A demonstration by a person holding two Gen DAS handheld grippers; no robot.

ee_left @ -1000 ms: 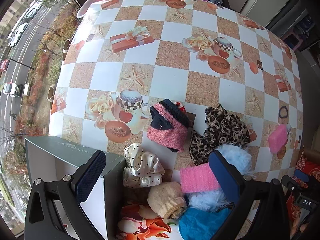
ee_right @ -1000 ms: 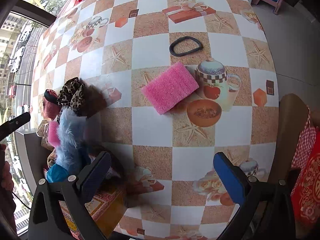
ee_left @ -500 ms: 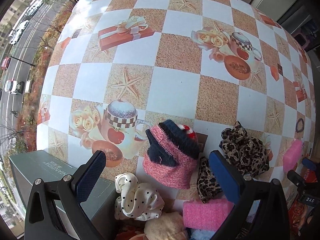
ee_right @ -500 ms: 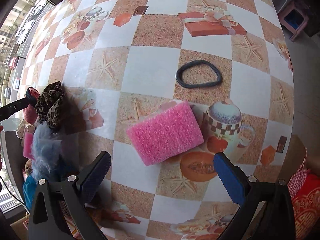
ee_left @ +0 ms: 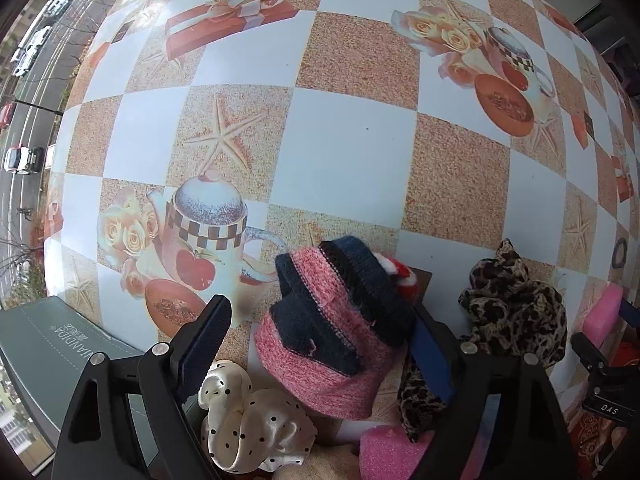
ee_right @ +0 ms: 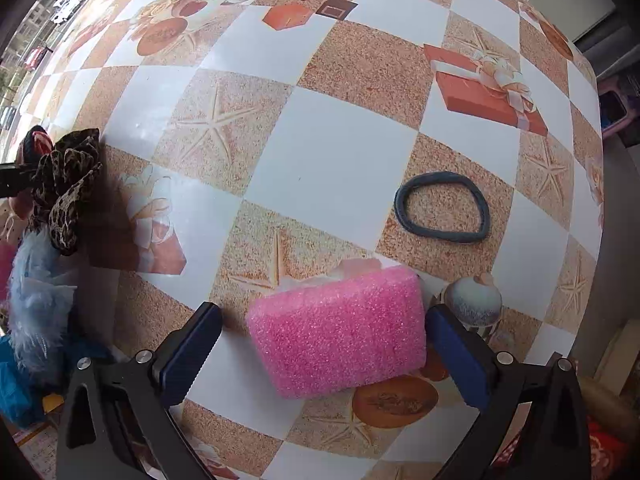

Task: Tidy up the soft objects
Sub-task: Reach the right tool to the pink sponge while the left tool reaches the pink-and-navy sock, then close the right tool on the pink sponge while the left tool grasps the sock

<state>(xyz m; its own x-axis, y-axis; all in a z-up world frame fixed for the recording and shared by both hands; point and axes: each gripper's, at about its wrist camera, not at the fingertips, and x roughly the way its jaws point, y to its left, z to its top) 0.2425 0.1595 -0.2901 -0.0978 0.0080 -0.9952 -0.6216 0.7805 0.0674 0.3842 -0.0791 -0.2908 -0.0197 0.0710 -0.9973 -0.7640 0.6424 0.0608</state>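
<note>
I see the sponge point(ee_right: 340, 332) lying between my right gripper's point(ee_right: 320, 344) fingers, the hair tie point(ee_right: 442, 208) beyond it toward the table's point(ee_right: 332, 160) far edge, the scrunchie point(ee_right: 66, 188) well left.

Tablecloth point(ee_right: 340, 152): white and sandy-tan checks, printed starfish, red gift boxes, teapots. Sponge point(ee_right: 340, 340): bright pink. Hair tie point(ee_right: 442, 208): dark blue-grey. Knit pouch point(ee_left: 328, 340): pink with navy bands. Scrunchie point(ee_left: 516, 304): leopard print. Satin scrunchie point(ee_left: 248, 420): cream, black dots. Box point(ee_left: 48, 344): grey-green. Finger pads point(ee_right: 192, 352): dark blue.
</note>
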